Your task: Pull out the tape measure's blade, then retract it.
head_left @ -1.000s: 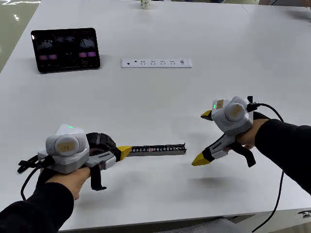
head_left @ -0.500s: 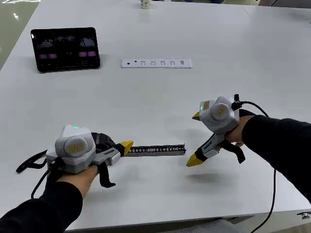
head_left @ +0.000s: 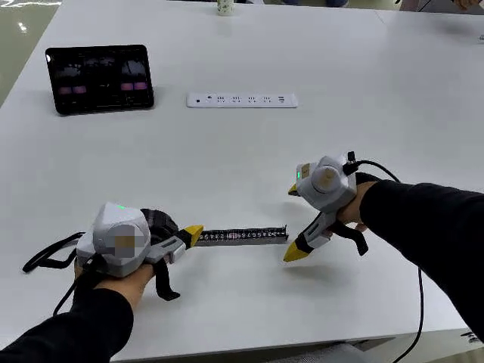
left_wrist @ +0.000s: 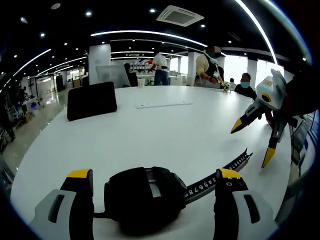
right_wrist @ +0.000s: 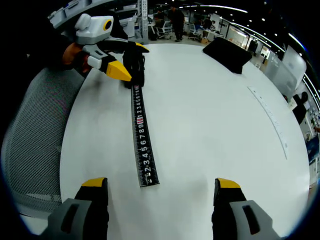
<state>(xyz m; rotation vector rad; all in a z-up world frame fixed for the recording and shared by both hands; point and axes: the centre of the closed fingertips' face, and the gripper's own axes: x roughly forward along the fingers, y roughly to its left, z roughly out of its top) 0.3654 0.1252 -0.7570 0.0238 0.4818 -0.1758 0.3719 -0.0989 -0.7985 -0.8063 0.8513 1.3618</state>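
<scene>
Your left gripper (left_wrist: 155, 174) straddles the black tape measure case (left_wrist: 142, 197) on the white table (head_left: 227, 166), jaws spread, a gap on each side. The blade (right_wrist: 142, 145) lies extended, its end between the parted jaw tips of your right gripper (right_wrist: 162, 182).

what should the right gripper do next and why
Probably centre the right gripper over the free end of the blade and close on it. Its jaws stand wide open with that end between their tips, untouched, while the tape measure case sits between the left gripper's jaws.
</scene>
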